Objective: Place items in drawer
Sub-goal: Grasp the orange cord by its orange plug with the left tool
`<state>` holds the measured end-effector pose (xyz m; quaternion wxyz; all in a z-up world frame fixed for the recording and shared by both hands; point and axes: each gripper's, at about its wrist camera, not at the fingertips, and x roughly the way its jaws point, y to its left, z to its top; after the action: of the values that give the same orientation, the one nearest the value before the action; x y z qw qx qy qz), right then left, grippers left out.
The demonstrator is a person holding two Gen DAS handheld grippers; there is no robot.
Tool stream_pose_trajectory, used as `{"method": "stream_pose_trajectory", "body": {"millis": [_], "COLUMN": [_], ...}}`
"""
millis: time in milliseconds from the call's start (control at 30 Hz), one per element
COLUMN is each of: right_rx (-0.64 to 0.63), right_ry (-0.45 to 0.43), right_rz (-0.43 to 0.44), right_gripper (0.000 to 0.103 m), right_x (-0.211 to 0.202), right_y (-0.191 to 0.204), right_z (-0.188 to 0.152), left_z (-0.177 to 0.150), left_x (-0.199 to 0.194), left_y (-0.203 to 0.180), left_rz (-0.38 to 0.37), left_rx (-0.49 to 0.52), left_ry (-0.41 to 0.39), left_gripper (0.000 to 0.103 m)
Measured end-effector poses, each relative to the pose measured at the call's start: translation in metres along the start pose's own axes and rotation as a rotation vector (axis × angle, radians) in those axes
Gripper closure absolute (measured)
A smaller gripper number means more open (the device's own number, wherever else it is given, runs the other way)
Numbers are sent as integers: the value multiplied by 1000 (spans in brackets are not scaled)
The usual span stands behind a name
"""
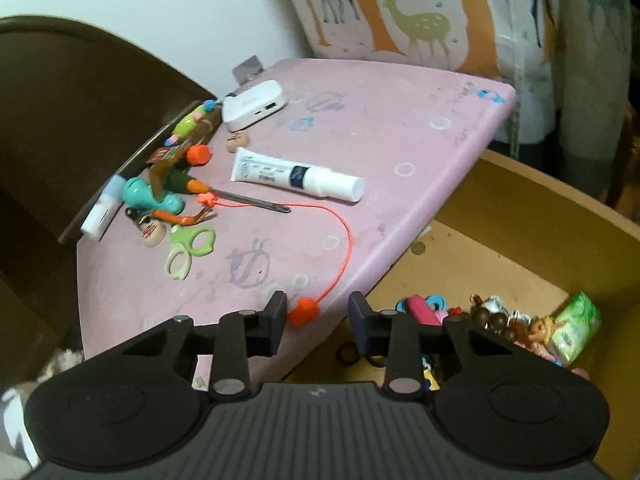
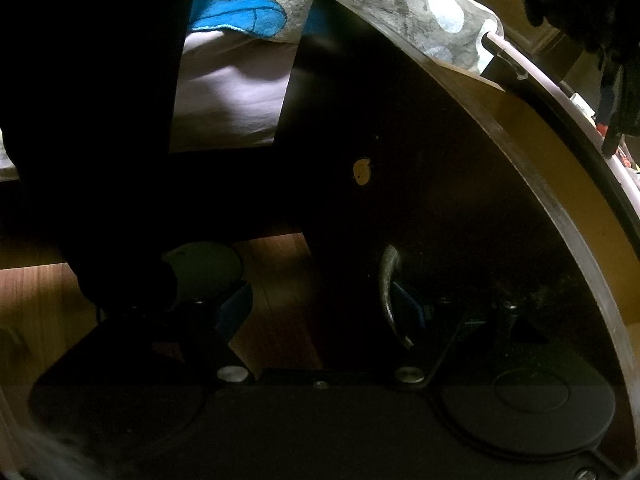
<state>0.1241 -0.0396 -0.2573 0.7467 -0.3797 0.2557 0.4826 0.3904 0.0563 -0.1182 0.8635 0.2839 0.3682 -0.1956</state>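
Observation:
In the left wrist view my left gripper hovers over the near corner of the pink table, jaws apart. The orange knot of an orange cord lies between the fingers, close to the left one, and neither pad presses it. To the right the drawer stands open with brown beads, a small doll and a green tissue pack inside. In the dim right wrist view my right gripper is open at the dark drawer front, with the metal handle just inside its right finger.
On the table lie a white tube, a white power bank, a screwdriver, green scissors, a teal toy and an orange cap. A dark chair back stands left. A deer-print cloth hangs behind.

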Motion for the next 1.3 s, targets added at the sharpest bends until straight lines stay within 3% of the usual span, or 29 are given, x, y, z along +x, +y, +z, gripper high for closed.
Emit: {"method": "stream_pose_trajectory", "body": {"millis": [200, 267, 500, 600, 633, 700, 767, 1133, 1200, 1267, 1300], "right_rx": [-7, -7, -12, -10, -10, -10, -13, -23, -25, -26, -27], "right_ry": [4, 5, 13, 17, 17, 18, 16, 7, 6, 6, 6], "right_rz": [-4, -5, -7, -9, -9, -9, -9, -4, -4, -4, -4], "right_gripper": [27, 26, 26, 26, 26, 27, 27, 27, 26, 26, 26], "right_x": [0, 0, 0, 0, 0, 0, 0, -1, -1, -1, -1], "right_y": [2, 2, 3, 3, 3, 3, 3, 4, 4, 4, 4], "right_z": [0, 0, 1, 2, 2, 2, 1, -1, -1, 0, 0], "left_z": [-1, -1, -1, -4, -6, -10, -18, -27, -28, -30, -31], "left_x": [-5, -7, -22, -25, -23, -19, -12, 33, 37, 36, 33], "left_y": [-1, -1, -10, -12, -13, -18, -23, -22, -19, -16, -16], "left_rz": [-8, -4, 21, 16, 5, -6, -2, -20, -22, -7, 3], "left_rx": [-16, -25, -39, -103, -139, -197, -248, -470, -522, -562, -575], "left_ry": [-11, -11, 2, 8, 15, 26, 28, -41, -54, -61, -65], "left_gripper": [86, 96, 101, 101, 100, 86, 46, 42, 59, 91, 93]}}
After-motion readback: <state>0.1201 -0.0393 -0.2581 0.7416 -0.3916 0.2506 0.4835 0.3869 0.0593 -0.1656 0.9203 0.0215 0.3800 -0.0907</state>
